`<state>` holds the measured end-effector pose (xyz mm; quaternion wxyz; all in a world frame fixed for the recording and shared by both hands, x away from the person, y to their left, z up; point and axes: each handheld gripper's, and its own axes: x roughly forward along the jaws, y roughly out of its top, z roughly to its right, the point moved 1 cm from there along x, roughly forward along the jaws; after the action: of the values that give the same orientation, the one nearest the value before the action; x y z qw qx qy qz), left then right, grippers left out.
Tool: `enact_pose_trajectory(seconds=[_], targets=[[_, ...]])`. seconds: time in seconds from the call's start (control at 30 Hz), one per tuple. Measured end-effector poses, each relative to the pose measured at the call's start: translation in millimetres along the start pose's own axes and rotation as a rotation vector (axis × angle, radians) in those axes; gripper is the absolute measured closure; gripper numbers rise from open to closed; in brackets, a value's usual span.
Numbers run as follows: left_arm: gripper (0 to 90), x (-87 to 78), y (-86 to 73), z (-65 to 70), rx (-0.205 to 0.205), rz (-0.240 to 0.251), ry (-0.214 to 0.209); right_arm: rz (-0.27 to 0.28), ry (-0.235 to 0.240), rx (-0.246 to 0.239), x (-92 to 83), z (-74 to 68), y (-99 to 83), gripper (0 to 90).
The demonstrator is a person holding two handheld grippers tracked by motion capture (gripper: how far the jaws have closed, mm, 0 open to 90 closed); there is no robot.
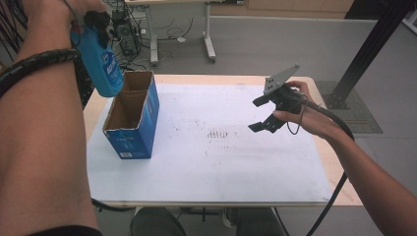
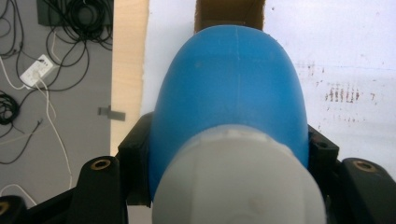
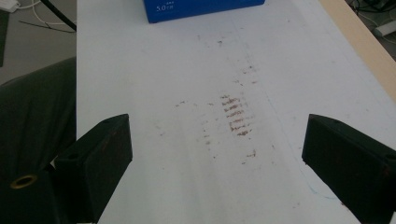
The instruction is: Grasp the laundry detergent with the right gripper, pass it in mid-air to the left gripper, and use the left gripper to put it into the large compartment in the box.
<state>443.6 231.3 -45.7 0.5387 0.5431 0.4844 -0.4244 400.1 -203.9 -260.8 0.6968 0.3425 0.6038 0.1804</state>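
Left gripper (image 1: 96, 24) fingers (image 2: 135, 158) clamped on blue bottle (image 1: 102, 61), 1 pad each side of its body near white cap (image 2: 238, 182). Bottle held in air, tilted, base down, above far end of open blue cardboard box (image 1: 133, 115); base appears level with box rim, contact not clear. Box stands on white sheet (image 1: 211, 147) at table's left side. Right gripper (image 1: 263, 113) fingers (image 3: 100, 158) wide apart, nothing between, hovering over brown smudges (image 3: 233, 116) on sheet.
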Motion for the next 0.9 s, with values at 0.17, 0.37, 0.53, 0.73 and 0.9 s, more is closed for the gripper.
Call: enact_pose_trajectory(seconds=[0.17,0.37,0.53,0.73,0.9], targets=[[37.4,8.8,1.1,0.0,-0.003,-0.004,0.001,-0.007,-0.002,-0.002,-0.1,0.1,0.2,8.5],[37.4,17.7,2.3,1.2,-0.002,-0.010,-0.001,-0.011,-0.008,-0.006,-1.8,0.3,1.6,8.5],[37.4,25.5,2.6,0.6,-0.003,-0.010,0.002,-0.014,-0.010,-0.009,-2.7,0.3,2.5,8.5],[37.4,37.3,2.1,-2.2,-0.008,-0.016,0.002,-0.021,-0.014,-0.012,-2.4,1.0,1.6,8.5],[37.4,46.8,1.7,-3.0,-0.008,-0.017,-0.004,-0.023,-0.016,-0.015,-2.2,1.0,2.4,8.5]])
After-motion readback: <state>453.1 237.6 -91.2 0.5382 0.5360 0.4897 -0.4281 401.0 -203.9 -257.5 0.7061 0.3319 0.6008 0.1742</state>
